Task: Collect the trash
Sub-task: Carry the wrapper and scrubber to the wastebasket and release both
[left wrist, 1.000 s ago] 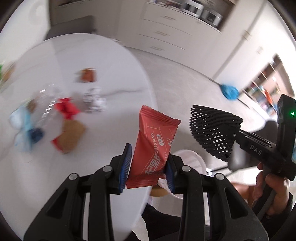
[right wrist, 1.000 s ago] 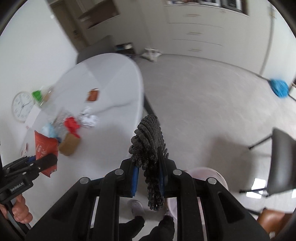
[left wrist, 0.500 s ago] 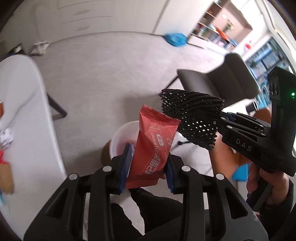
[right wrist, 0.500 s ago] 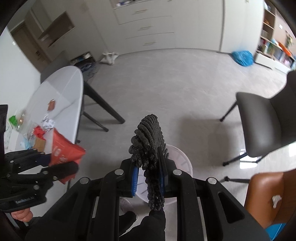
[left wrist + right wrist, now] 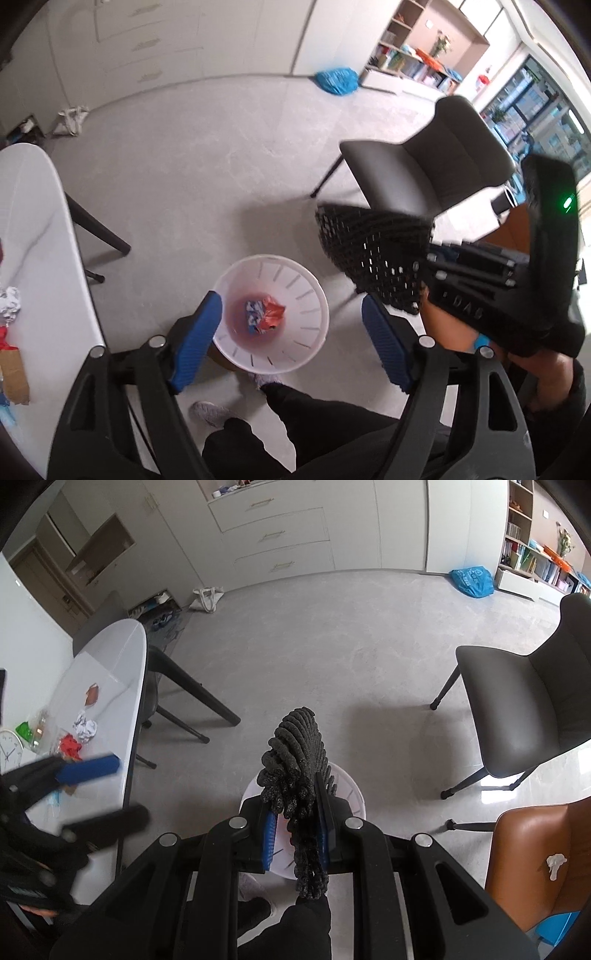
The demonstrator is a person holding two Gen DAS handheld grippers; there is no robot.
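My left gripper is open and empty above the white trash bin on the floor. Red and blue wrappers lie at the bin's bottom. My right gripper is shut on a black foam net, held over the bin. The net also shows in the left wrist view, to the right of the bin. More trash lies on the white table: crumpled foil, a red wrapper and a brown piece.
A grey chair stands right of the bin and an orange chair nearer. The table's dark legs run left of the bin. My own legs and shoes are just below it. A blue bag lies far off.
My left gripper swung from the table to over the bin, opened and let go of the red snack packet, which now lies in the bin. The right gripper followed with the net.
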